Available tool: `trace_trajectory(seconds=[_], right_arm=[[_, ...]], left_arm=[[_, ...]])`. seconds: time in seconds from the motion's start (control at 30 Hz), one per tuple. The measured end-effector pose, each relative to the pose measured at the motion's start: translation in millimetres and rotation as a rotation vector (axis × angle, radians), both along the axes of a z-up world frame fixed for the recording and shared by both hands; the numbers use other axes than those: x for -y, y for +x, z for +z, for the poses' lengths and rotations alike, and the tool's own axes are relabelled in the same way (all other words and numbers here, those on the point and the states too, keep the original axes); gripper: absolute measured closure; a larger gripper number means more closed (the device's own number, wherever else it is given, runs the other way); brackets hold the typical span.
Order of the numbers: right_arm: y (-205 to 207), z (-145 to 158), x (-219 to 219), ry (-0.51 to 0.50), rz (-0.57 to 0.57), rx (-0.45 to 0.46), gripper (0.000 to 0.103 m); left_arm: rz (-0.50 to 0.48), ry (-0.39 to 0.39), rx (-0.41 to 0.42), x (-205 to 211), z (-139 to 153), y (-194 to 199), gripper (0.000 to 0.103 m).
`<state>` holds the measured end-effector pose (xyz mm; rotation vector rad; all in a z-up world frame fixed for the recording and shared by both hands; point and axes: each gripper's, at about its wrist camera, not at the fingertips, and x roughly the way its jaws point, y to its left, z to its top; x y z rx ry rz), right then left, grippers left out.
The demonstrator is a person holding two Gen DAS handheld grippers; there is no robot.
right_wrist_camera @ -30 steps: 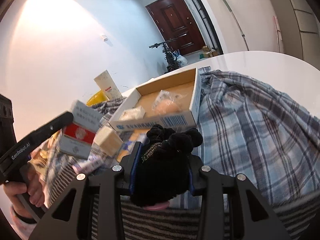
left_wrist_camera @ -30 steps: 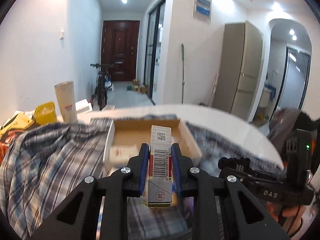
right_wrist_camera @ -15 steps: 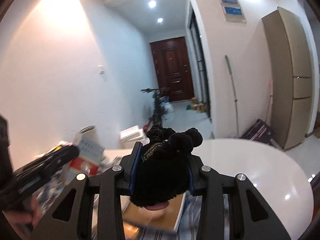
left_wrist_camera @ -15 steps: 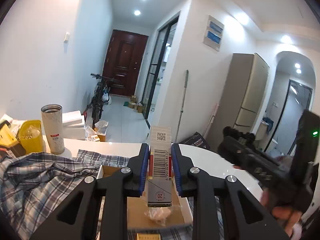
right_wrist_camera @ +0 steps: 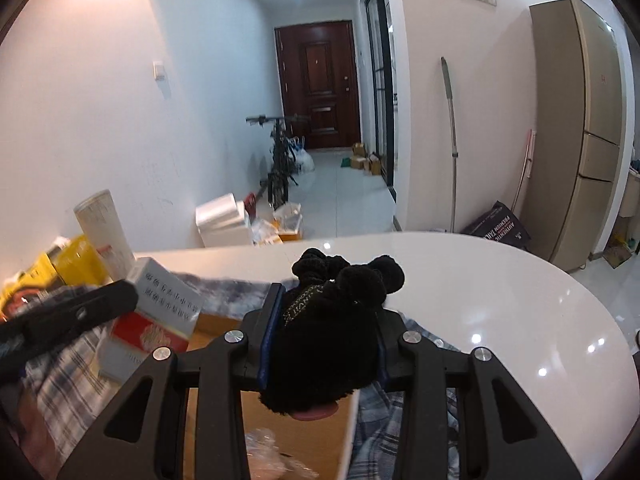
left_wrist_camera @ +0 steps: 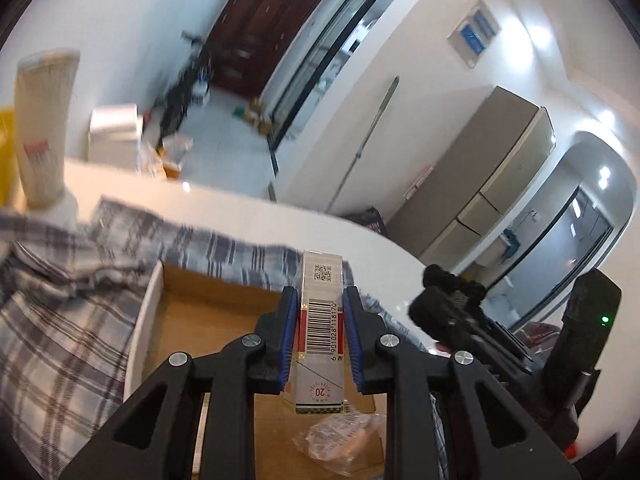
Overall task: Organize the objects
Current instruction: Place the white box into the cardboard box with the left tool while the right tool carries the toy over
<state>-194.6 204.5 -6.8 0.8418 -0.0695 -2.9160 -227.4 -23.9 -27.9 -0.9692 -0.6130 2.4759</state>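
My left gripper (left_wrist_camera: 320, 336) is shut on a white and red cigarette pack (left_wrist_camera: 321, 336), holding it upright above the open cardboard box (left_wrist_camera: 208, 320). The pack also shows in the right wrist view (right_wrist_camera: 156, 320). My right gripper (right_wrist_camera: 324, 344) is shut on a black fluffy hair scrunchie (right_wrist_camera: 332, 320), held over the same cardboard box (right_wrist_camera: 304, 440). The right gripper shows at the right of the left wrist view (left_wrist_camera: 452, 312). A clear plastic packet (left_wrist_camera: 344, 440) lies inside the box.
The box rests on a plaid cloth (left_wrist_camera: 60, 320) on a white round table (right_wrist_camera: 500, 300). A tall beige cup (left_wrist_camera: 40, 128) and yellow items (right_wrist_camera: 60, 264) stand at the table's left. A bicycle (right_wrist_camera: 280, 160) and a cabinet (right_wrist_camera: 580, 120) are behind.
Both grippers have tilted down from a raised position, so the box is back in view beneath them. Each still holds its object.
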Motion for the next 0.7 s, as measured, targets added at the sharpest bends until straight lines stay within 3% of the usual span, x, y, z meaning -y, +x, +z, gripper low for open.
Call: trace_trajectory(seconds=[0.13,0.23,0.37,0.7], right_arm=[[-6,-10,-7,-0.018,0.01,0.027,0.066],[-9,-15,-4,0.009,0.014,0.027,0.066],[-11,-18,-1,0.025,0.027,0.034,0.066],[-10,-22,10,0.061,0.049,0.029,0.066]], left_arm=[[0.019,-0.052,0.032,5,-21,-10,0.078],[0.027,-0.126,0.01,6,-22,-13,0.078],[0.034,-0.07,0.087,14,-35,-18,0.078],[0.035,-0.051,0.142,17,-45,-19,0.078]])
